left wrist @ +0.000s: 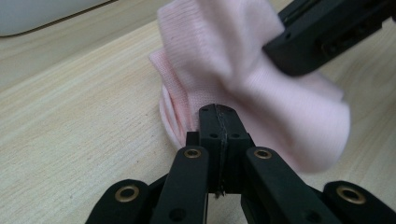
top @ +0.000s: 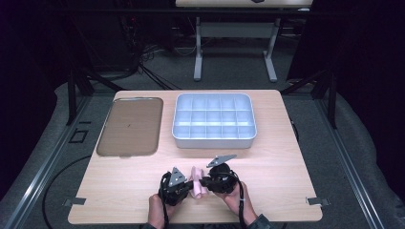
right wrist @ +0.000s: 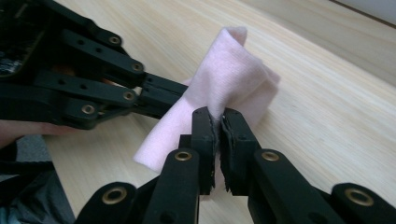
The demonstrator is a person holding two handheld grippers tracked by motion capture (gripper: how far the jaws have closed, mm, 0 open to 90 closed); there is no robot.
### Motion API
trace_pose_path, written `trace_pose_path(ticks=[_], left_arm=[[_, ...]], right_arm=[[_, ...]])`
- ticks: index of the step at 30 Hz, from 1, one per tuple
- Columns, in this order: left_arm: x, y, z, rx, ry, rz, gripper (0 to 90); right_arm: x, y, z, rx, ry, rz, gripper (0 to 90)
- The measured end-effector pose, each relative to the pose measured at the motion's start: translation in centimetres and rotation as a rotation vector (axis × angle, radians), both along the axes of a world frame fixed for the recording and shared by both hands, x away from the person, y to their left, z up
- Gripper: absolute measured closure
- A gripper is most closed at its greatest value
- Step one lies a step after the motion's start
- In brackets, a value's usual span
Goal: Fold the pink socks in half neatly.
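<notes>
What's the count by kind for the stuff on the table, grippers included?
Pink cloth: 1
Brown flat tray: 1
Grey compartment bin: 1
Grippers: 2, left gripper and right gripper, each shut on the cloth
Total: 5

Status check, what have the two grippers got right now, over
Left gripper shut on pink cloth. Right gripper shut on it too. Cloth bunched between them, near table edge. Nothing in the way.

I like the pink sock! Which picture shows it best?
The right gripper view: the pink sock is sharp there, pinched by both tongs. The left gripper view shows it close but partly blurred. The high view shows it tiny between the tongs.
</notes>
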State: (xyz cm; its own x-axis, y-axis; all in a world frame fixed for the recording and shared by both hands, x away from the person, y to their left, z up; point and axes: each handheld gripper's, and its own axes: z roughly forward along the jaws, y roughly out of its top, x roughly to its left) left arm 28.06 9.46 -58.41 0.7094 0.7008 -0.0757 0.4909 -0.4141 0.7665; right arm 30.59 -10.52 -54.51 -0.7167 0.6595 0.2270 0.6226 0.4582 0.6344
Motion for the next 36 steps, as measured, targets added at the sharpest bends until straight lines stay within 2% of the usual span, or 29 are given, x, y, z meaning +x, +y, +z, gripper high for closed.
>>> trace_pose_path(ticks=[3, 5, 6, 9, 10, 12, 14, 15, 16, 17, 18, 21, 22, 24, 26, 28, 31, 34, 36], left_arm=[[0.0, -0.1, 0.0, 0.003, 0.001, 0.004, 89.8], [-0.1, -0.1, 0.0, 0.011, -0.003, 0.004, 89.9], [0.0, -0.1, 0.0, 0.015, -0.005, 0.003, 89.9], [0.0, -0.1, 0.1, 0.012, 0.0, 0.005, 89.9], [0.0, -0.1, 0.1, 0.009, 0.002, 0.007, 89.8], [0.0, -0.1, 0.1, 0.01, 0.002, 0.005, 89.9], [0.0, 0.0, 0.1, 0.008, 0.002, 0.003, 89.8], [0.0, 0.0, 0.0, 0.006, 0.002, 0.003, 89.9], [0.0, 0.0, 0.0, 0.001, 0.005, 0.004, 89.9], [0.0, 0.0, 0.0, 0.0, 0.005, 0.004, 89.8], [0.0, 0.0, 0.0, 0.0, 0.005, 0.004, 89.8], [0.0, 0.0, 0.0, 0.0, 0.005, 0.005, 89.8], [0.0, 0.0, 0.0, 0.002, 0.004, 0.004, 89.8], [0.0, 0.0, 0.0, 0.003, 0.003, 0.004, 89.8], [0.0, 0.0, 0.0, 0.0, 0.001, 0.006, 89.7], [0.1, 0.0, 0.1, 0.002, 0.0, 0.006, 89.6], [-0.1, -0.1, 0.4, 0.0, -0.003, 0.015, 87.9], [-0.3, -0.2, 1.2, -0.023, -0.022, 0.003, 86.0], [-0.3, -0.6, 1.6, -0.036, -0.023, -0.026, 85.7]], right_arm=[[0.2, -1.1, 0.0, -0.054, -0.022, -0.053, 84.8], [0.4, -1.7, -0.3, -0.078, -0.018, -0.074, 84.8], [0.5, -1.7, -0.5, -0.1, -0.011, -0.074, 84.8], [0.6, -1.2, -1.3, -0.141, -0.032, -0.071, 84.4], [0.5, -1.1, -1.5, -0.133, -0.032, -0.08, 83.6], [0.7, -1.4, -1.4, -0.1, -0.001, -0.085, 77.1], [0.9, -2.0, -1.3, -0.022, 0.042, -0.117, 66.6], [1.1, -2.6, -0.9, -0.024, 0.096, -0.094, 64.5], [1.2, -2.9, -0.6, -0.041, 0.122, -0.11, 61.7], [1.3, -2.9, -0.8, -0.018, 0.115, -0.135, 58.8], [1.3, -2.9, -0.8, -0.036, 0.116, -0.151, 57.6], [1.6, -2.6, -0.9, -0.082, 0.162, -0.117, 58.1], [1.5, -2.4, -1.1, -0.065, 0.161, -0.105, 60.5], [1.3, -1.5, -2.0, 0.005, 0.103, -0.133, 67.4], [1.2, -1.0, -2.2, -0.035, 0.086, -0.139, 73.2], [1.1, -0.8, -2.3, -0.037, 0.068, -0.148, 75.9], [1.0, -0.7, -2.1, -0.073, 0.061, -0.137, 77.4], [0.9, -0.6, -2.1, -0.077, 0.054, -0.135, 77.8], [1.0, -0.6, -2.2, -0.073, 0.049, -0.132, 77.9]])
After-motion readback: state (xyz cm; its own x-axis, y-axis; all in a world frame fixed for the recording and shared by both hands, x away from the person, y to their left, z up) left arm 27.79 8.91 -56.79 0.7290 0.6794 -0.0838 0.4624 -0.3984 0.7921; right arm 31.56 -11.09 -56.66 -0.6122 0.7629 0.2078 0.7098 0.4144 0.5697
